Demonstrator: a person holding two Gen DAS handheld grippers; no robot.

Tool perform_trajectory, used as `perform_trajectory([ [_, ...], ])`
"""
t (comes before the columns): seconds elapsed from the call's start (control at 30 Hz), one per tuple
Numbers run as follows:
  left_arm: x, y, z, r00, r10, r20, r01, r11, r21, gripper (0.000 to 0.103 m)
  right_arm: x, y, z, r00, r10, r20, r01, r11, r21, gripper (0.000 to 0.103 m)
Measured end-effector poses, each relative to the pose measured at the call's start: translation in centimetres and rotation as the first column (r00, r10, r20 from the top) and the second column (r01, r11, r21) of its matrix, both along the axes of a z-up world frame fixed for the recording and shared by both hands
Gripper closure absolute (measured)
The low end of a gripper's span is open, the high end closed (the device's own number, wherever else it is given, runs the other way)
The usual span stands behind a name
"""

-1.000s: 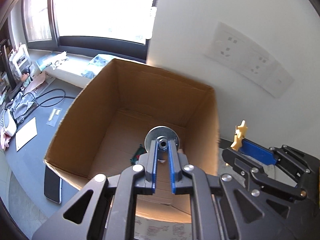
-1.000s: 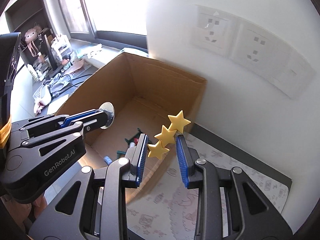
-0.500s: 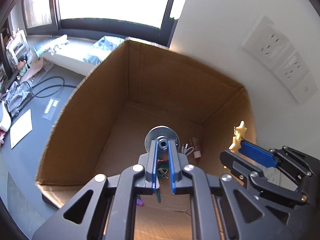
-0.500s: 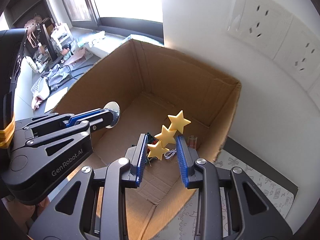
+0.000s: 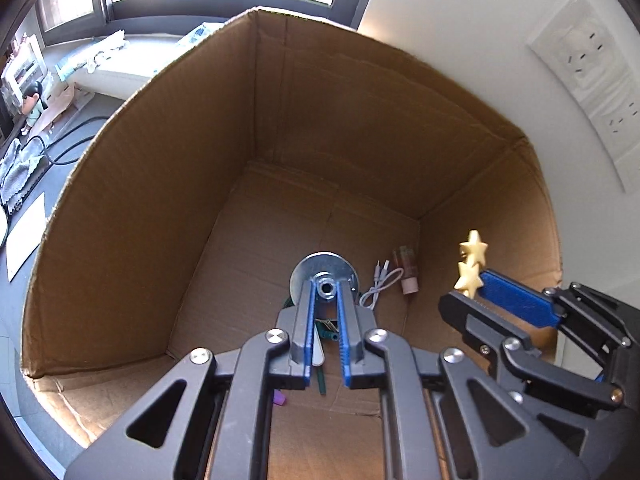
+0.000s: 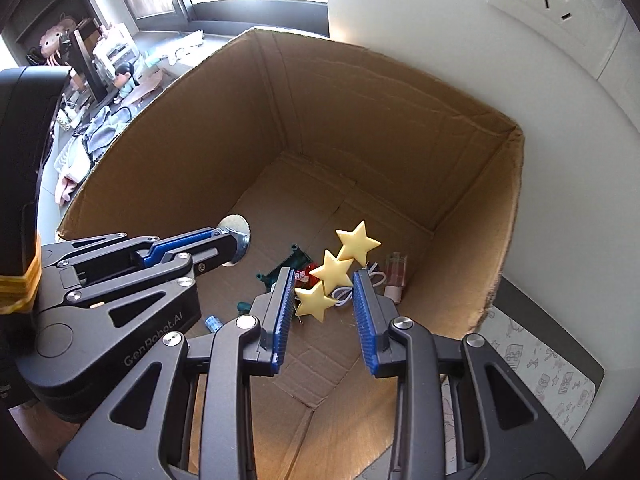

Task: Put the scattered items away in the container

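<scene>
Both tools hang over the open cardboard box [image 6: 400, 128], each loaded. The left tool [image 5: 325, 300] is clenched on a metal disc with a hub [image 5: 324, 276]; the right tool [image 6: 323, 280] grips a string of yellow stars [image 6: 332, 270]. Several small things already lie on the box floor, including a white cable [image 5: 378, 286] and a small bottle [image 5: 407, 270]. Judged remaining: release both. Tabletop leftovers cannot be seen.
</scene>
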State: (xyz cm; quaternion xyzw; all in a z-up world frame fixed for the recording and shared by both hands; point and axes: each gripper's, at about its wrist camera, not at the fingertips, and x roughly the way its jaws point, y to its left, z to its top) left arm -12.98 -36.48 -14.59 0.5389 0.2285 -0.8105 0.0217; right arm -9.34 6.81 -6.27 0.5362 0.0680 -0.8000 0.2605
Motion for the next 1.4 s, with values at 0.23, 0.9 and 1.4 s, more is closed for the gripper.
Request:
perform_trajectory([
  [0.23, 0.5, -0.6, 0.1, 0.999, 0.05, 0.015, -0.05, 0.998, -0.023, 0.062, 0.4, 0.4, 0.3, 1.0, -0.014, -0.026, 0.015, 1.0, 0.009, 0.062],
  [0.9, 4.7, 1.4, 6.5, 0.991, 0.092, -0.095, -0.102, 0.989, -0.106, 0.004, 5.3, 7.0, 4.9, 0.98, -0.142, -0.141, 0.131, 0.988, -0.084, 0.006],
  [1.4, 3.1, 16.5, 10.8, 0.976, -0.131, -0.175, 0.113, 0.987, -0.113, 0.004, 9.3, 20.8, 5.5, 0.925, -0.343, -0.163, 0.332, 0.939, -0.089, 0.004],
])
